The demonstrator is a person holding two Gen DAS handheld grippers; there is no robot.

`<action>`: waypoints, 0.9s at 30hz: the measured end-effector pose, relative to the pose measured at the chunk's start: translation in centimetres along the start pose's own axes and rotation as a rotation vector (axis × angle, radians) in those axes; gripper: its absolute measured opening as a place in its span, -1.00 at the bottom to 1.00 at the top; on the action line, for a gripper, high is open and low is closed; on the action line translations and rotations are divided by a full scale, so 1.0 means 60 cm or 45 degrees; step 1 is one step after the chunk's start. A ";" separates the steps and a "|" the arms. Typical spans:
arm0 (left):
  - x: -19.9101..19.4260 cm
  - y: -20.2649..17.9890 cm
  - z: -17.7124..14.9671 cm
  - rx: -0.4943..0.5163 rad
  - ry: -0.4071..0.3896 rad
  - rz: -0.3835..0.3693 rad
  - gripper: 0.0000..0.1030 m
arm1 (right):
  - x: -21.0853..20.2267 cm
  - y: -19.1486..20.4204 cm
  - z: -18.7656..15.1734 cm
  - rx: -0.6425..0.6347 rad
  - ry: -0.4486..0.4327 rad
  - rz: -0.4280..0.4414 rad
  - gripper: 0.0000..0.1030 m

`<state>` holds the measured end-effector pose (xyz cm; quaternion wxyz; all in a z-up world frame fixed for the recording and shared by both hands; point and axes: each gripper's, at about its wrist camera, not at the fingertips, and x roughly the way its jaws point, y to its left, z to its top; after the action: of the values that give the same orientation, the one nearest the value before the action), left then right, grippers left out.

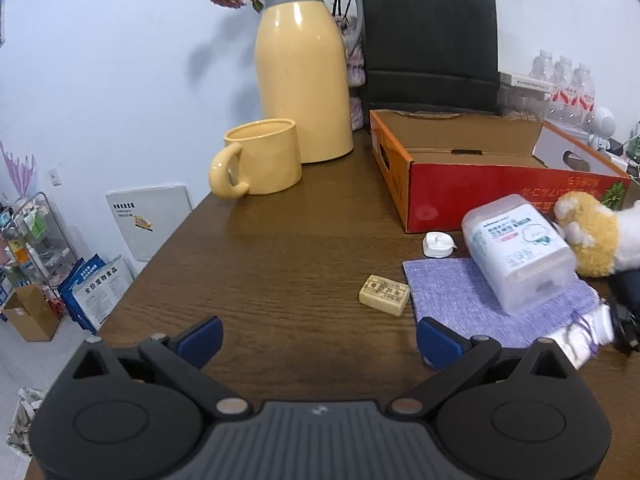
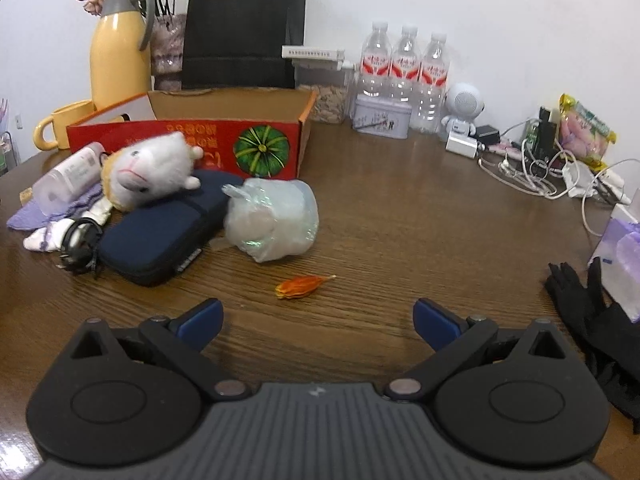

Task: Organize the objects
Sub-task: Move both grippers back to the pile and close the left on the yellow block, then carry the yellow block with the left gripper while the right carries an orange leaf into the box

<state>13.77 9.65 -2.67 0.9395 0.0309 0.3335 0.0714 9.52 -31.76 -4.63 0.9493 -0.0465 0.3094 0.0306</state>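
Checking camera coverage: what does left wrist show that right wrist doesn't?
Left wrist only: white cap, tan block, floor rack.

Right wrist only: plastic bag, navy case, orange petal, black gloves, cables.

Both: thermos, mug, red box, plush toy, purple cloth, black paper bag, water bottles. Both grippers open.
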 end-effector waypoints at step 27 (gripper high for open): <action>0.074 -0.033 0.027 0.030 -0.020 -0.196 -0.43 | 0.054 -0.033 0.028 -0.086 0.015 0.300 -0.20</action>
<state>18.41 8.35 -4.37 0.9444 0.0166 0.3282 -0.0052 13.32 -33.48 -5.05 0.9352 -0.0418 0.3170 0.1520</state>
